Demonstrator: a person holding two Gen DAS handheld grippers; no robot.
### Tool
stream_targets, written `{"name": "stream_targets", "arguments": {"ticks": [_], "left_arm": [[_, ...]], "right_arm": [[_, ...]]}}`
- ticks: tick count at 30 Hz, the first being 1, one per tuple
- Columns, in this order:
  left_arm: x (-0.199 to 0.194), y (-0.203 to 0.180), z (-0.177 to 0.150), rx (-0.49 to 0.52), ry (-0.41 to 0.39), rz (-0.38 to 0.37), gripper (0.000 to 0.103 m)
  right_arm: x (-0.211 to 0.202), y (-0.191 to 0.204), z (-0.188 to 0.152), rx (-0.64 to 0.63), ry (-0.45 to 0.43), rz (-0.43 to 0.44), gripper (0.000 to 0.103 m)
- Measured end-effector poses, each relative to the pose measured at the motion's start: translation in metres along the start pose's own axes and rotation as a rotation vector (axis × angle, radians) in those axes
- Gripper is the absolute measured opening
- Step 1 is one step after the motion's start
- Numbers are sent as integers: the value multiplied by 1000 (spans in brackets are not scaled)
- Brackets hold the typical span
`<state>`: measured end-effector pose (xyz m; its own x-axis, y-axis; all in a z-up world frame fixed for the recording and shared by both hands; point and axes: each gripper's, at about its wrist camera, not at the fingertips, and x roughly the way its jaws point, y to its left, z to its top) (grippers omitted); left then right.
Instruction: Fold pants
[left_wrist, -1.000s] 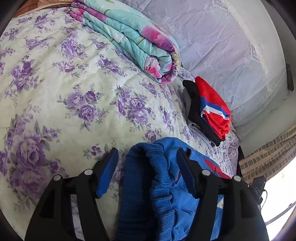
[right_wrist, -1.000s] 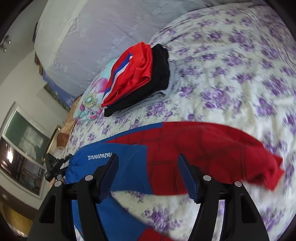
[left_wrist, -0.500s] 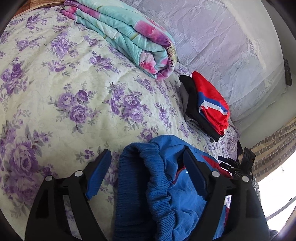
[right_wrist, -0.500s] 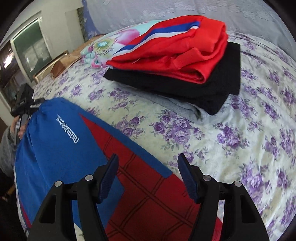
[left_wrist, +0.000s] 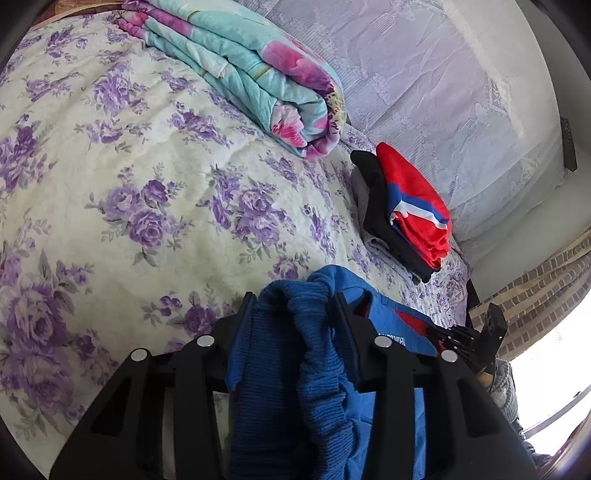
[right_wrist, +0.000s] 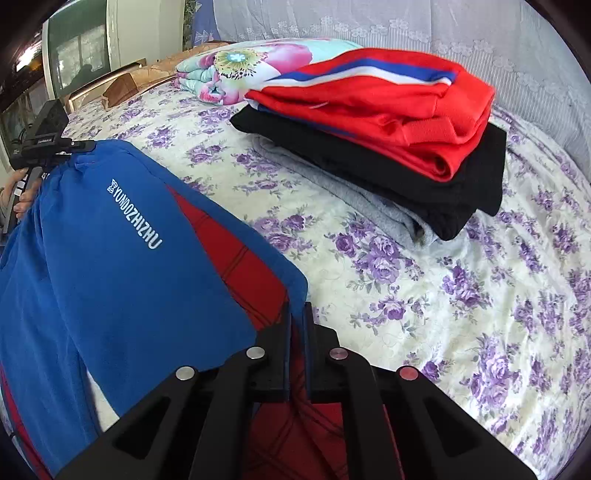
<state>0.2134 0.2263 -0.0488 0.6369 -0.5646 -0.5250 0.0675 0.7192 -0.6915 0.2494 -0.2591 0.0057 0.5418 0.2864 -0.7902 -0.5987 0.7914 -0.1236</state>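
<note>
Between both claws, blue-and-red pants (right_wrist: 110, 266) stretched over a flowered bed (right_wrist: 443, 295), gripped at two points for a fold.

Left claw (left_wrist: 295, 325): jaws closing on the ribbed blue waistband (left_wrist: 291, 314) bunched between its pads, which appear to press it already; this probably anchors the waist end. Right claw (right_wrist: 296, 325): clamped tight on a thin edge of red checked cloth, the leg rising up and left from it towards the waist, so the garment can be judged ready to be laid flat or doubled over. Ahead and right of the right claw lies a stack (right_wrist: 388, 129) of folded red, black and grey clothes, likely the destination. Beyond the left claw sits a rolled quilt (left_wrist: 251, 74); a lace curtain (left_wrist: 424, 74) backs the bed. At the far left of the right view, a window (right_wrist: 74, 48).
</note>
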Motion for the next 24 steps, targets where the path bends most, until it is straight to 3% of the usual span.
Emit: {"name": "stream_targets", "arguments": {"ticks": [7, 11, 18, 24], "left_arm": [[-19, -34, -1, 147, -78, 40, 35], [-41, -42, -1, 164, -107, 26, 17], [-71, -47, -19, 123, -95, 9, 18], [-90, -66, -30, 159, -123, -5, 17]], "right_arm": [[-64, 27, -5, 12, -84, -60, 5], [-106, 56, -19, 2, -153, -70, 5], [-153, 98, -61, 4, -200, -71, 5], [-177, 115, -83, 14, -229, -82, 5]]}}
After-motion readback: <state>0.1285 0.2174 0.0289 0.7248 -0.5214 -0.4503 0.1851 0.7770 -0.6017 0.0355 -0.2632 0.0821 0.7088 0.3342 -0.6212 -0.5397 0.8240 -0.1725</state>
